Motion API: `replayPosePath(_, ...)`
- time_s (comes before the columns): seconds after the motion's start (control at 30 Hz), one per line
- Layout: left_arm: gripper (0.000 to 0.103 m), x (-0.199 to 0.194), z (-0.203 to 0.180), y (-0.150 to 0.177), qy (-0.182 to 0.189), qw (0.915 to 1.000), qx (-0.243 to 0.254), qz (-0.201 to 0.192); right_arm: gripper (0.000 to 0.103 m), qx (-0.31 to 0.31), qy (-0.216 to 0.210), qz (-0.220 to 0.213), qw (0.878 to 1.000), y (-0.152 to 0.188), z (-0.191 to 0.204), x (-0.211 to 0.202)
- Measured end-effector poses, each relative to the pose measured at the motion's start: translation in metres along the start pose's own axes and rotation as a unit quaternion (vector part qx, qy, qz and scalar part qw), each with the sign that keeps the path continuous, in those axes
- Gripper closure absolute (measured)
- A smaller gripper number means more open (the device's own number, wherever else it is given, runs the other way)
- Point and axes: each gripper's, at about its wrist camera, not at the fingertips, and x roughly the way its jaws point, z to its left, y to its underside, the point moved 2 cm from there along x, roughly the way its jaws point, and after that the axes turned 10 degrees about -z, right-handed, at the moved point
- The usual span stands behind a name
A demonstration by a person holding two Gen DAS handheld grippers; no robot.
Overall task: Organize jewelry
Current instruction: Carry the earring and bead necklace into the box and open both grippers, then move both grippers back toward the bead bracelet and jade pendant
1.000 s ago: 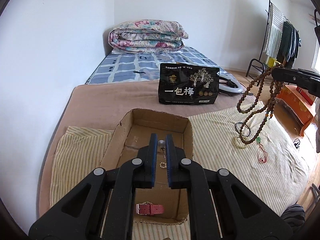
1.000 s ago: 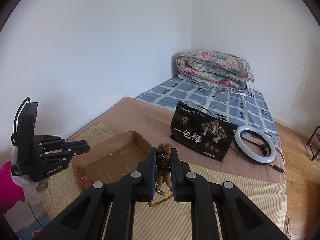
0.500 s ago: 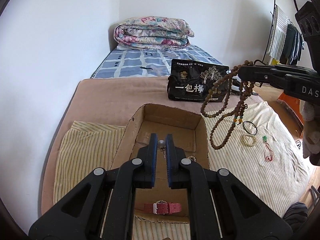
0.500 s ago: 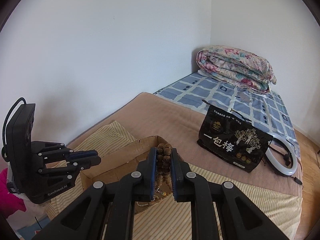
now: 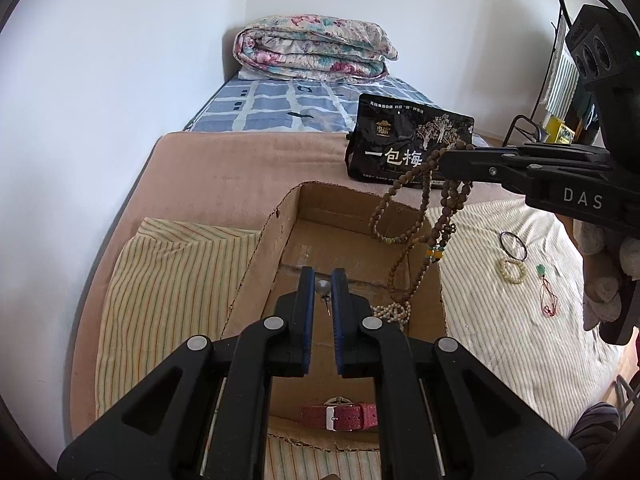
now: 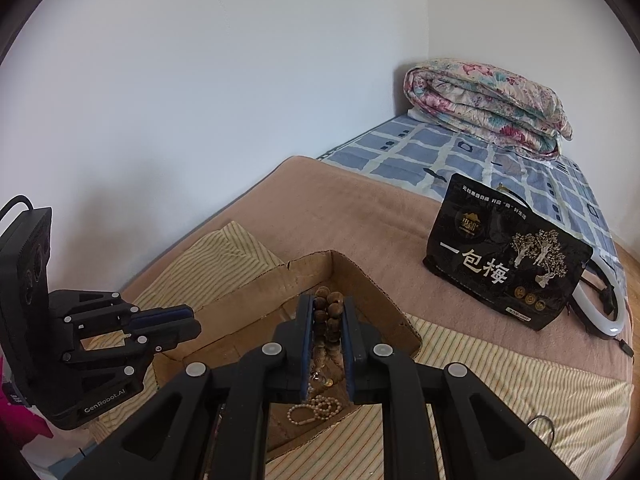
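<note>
The right gripper (image 5: 444, 164) is clamped on a long strand of brown wooden beads (image 5: 416, 216) and holds it over the open cardboard box (image 5: 256, 252) on the bed; the loops dangle down past the far right wall of the box, their lowest part seemingly at the box floor. The left gripper (image 5: 323, 286) is pinched shut on a small pearl stud earring (image 5: 322, 288), post hanging down, also above the box. I'd say the step is dropping both pieces in. Next the right one should come lower so the strand pools inside rather than draping over the rim, then let go; the stud is tiny and round, likely to roll once freed.

Inside already: a pale pearl bracelet (image 5: 390, 312), and a red, grained watch strap (image 5: 340, 417) with a metal buckle. Out on the striped cloth (image 5: 480, 300) lie a thin dark ring (image 5: 513, 245), a cream bead bracelet (image 5: 511, 271) and a red cord with a green stone (image 5: 546, 292).
</note>
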Motion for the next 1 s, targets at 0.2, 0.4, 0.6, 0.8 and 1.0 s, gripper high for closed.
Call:
replayPosePath(0.2, 0.093, 0.007, 0.005, 0.005, -0.003, 0.9999, -0.009, 0.008, 0.068, 0.002, 0.011, 0.003, 1.000, 0.004, -0.001, 0.008)
replayPosePath(0.4, 0.056, 0.007, 0.011, 0.008, -0.008, 0.9997, -0.023, 0.008, 0.022, 0.002, 0.036, 0.001, 0.999, 0.008, -0.003, 0.007)
replayPosePath(0.6, 0.056, 0.006, 0.009, 0.007, -0.012, 0.9996, -0.023, 0.011, 0.012, 0.003, 0.054, -0.003, 0.999, 0.010, -0.008, 0.000)
replayPosePath(0.8, 0.056, 0.003, 0.002, 0.005, -0.010, 0.9997, -0.022, 0.008, 0.006, 0.012, 0.064, -0.013, 0.998, 0.015, -0.017, -0.015)
replayPosePath(1.0, 0.056, 0.001, -0.015, 0.001, -0.001, 0.9998, -0.017, 0.003, 0.005, 0.036, 0.073, -0.012, 0.997, 0.029, -0.036, -0.032)
